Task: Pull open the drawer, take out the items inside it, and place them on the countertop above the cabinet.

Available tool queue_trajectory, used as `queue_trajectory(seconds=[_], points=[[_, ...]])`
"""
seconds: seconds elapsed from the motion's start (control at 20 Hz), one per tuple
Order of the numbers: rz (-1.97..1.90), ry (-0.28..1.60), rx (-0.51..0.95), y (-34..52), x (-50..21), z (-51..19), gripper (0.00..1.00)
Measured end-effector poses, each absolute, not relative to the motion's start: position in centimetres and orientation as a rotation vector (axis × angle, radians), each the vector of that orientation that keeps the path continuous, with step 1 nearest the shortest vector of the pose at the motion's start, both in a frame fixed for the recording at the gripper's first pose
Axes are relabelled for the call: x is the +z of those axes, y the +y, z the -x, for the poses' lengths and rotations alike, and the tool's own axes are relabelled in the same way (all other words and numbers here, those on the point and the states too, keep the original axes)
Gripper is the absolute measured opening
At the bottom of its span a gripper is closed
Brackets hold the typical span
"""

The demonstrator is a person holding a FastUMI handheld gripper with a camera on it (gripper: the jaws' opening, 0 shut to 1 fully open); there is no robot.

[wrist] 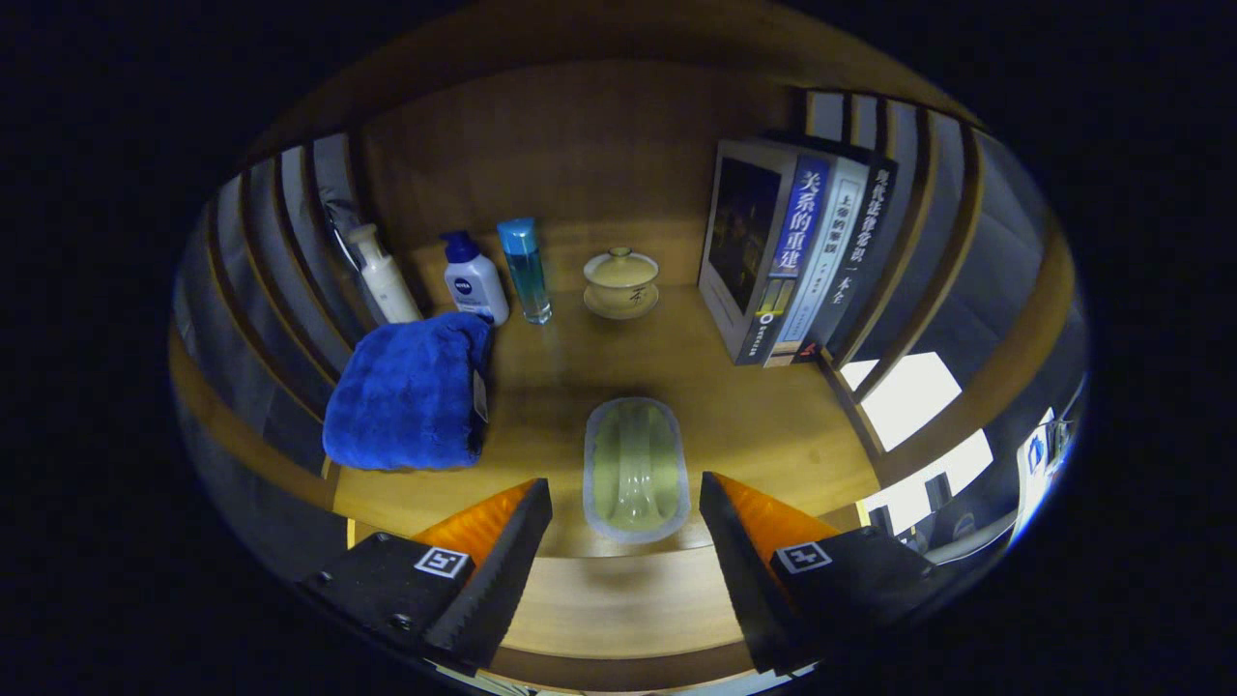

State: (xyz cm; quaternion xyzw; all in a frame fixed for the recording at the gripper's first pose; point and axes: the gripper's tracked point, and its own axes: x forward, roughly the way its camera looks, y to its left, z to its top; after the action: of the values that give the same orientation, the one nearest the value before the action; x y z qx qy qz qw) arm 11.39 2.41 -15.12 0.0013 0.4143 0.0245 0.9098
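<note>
1. The countertop (676,377) was warm brown wood.
2. On it, the towel (408,391) was bright blue.
3. The soap dish (636,468) was pale green with a see-through rim.
4. At the countertop's back, the lidded cup (620,282) was cream.
5. The gripper (623,556) had black fingers (493,580) with orange sides and black-and-white square tags.

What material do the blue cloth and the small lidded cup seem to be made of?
The blue cloth looks like plush microfibre: fuzzy, matte, softly folded. The lidded cup on its saucer seems glazed ceramic, cream with a faint sheen. The gripper is open, short of both.
</note>
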Motion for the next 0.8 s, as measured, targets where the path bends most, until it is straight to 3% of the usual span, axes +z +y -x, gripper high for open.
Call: queue_trajectory(seconds=[0.8], points=[[-0.064,0.566,0.069,-0.5,-13.9,4.3,0.98]])
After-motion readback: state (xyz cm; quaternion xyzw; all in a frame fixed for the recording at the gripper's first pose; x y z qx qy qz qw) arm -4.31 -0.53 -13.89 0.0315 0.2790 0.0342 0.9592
